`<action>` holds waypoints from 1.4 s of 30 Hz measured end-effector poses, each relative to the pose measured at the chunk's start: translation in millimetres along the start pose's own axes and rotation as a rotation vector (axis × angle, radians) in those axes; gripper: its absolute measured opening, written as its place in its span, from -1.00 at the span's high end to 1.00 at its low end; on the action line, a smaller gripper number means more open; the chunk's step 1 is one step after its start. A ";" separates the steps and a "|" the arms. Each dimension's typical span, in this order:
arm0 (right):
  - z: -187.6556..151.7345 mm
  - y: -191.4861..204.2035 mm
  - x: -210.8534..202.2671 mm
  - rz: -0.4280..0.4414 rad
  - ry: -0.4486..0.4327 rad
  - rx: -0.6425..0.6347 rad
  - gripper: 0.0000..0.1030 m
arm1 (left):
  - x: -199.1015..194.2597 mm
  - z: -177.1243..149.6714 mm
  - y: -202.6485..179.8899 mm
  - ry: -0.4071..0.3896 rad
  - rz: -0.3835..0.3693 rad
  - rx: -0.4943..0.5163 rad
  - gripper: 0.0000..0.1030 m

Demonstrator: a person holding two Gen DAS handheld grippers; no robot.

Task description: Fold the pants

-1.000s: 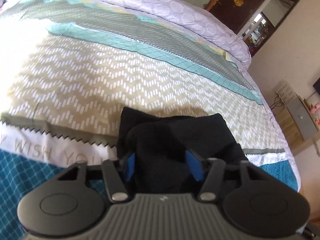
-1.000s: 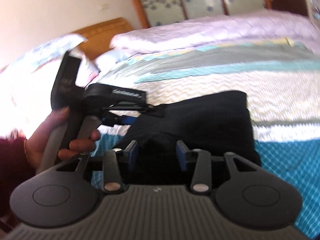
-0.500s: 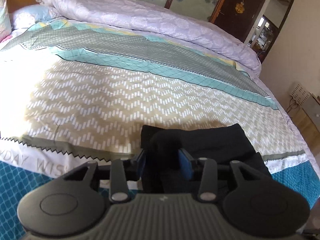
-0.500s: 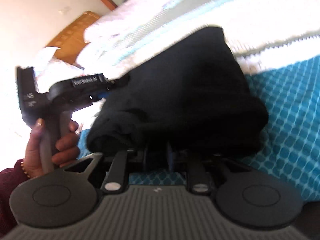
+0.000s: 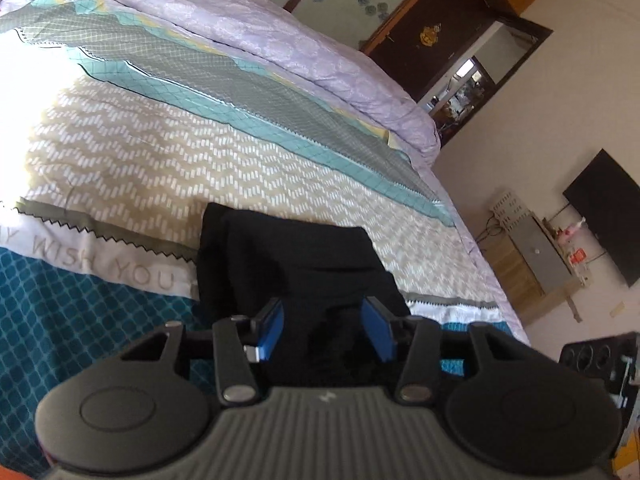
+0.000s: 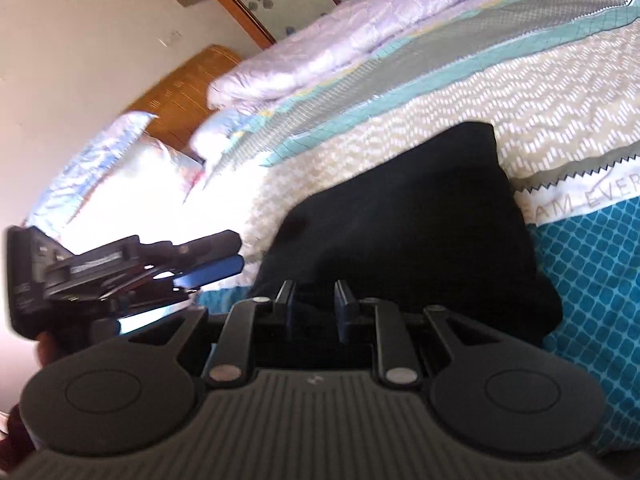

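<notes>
Just ahead of both grippers, a pair of black fabric pants (image 5: 296, 264) lay folded into a compact, thick bundle on the patterned bedspread (image 5: 168, 168), straddling its beige zigzag band, its white lettered strip and its teal lattice panel. The bundle looked roughly rectangular, with a neat far edge and layered folds showing along its left side in the left wrist view; its near end was rounder and bulkier.

The left gripper (image 5: 322, 330) had its blue pads spread apart, the near end of the pants seen between them; from the right wrist view its fingers (image 6: 212, 270) stood clear of the cloth, just left of the bundle, so it held nothing.

The right gripper (image 6: 314, 306) had its jaws narrowly spaced at the near edge of the pants; whether they pinched the cloth could not be told.

A lilac quilted duvet (image 5: 288, 44) lay rolled well beyond the pants.
</notes>
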State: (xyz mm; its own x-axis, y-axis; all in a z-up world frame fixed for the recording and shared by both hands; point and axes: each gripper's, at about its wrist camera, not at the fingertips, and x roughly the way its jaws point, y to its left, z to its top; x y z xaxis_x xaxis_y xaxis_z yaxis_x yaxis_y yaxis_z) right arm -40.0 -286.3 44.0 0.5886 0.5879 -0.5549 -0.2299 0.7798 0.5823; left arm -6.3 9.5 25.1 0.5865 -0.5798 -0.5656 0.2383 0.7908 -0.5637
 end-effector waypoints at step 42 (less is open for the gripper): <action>-11.8 -77.3 -58.0 -0.129 -0.133 0.207 -0.18 | 0.0 -38.9 -33.8 0.065 0.553 0.301 -0.15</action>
State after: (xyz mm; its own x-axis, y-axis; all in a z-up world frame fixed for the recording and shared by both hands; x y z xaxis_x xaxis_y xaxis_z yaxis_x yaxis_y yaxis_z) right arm -65.5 -378.0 24.1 0.7027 0.4428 -0.5569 0.0082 0.7777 0.6286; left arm -44.4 -24.9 20.7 0.6392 -0.0731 -0.7656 0.1268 0.9919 0.0112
